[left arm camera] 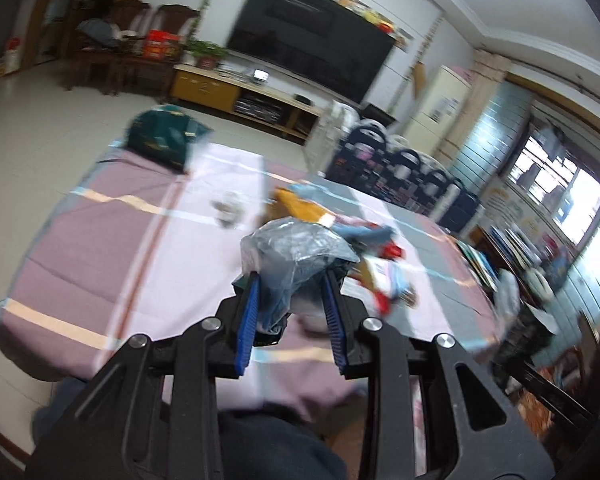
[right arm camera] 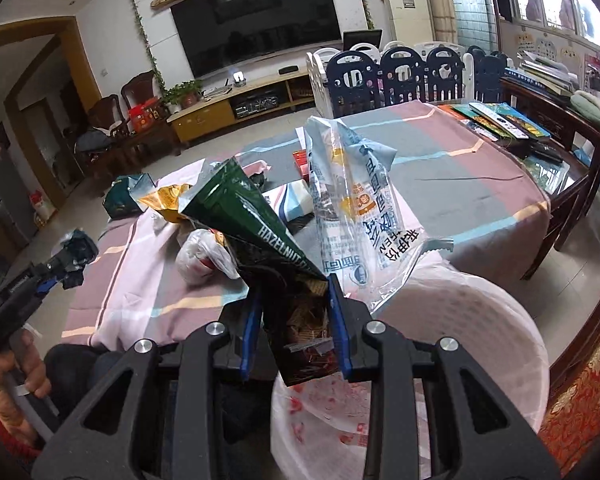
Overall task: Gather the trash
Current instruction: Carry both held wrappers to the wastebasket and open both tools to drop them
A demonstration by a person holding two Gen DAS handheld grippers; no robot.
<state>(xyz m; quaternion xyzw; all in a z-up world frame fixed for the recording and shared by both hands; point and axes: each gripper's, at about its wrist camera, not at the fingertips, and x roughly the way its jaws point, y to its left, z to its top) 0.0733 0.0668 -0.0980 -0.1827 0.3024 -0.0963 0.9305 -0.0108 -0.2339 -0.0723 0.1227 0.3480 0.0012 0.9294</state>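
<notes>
Crinkly, featherlight film is what we carry: our right tool clamps a dark green foil wrapper low, our left tool pinches a bunched clear plastic bag.

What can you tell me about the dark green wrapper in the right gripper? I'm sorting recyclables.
The dark green wrapper is glossy foil-like packaging with white "HAZELNUT" lettering, creased into a cone that flares up and to the left, silvery at its torn mouth. Its narrow end is pinched in the right gripper, bunched with a clear printed bag, above the white bin liner.
</notes>
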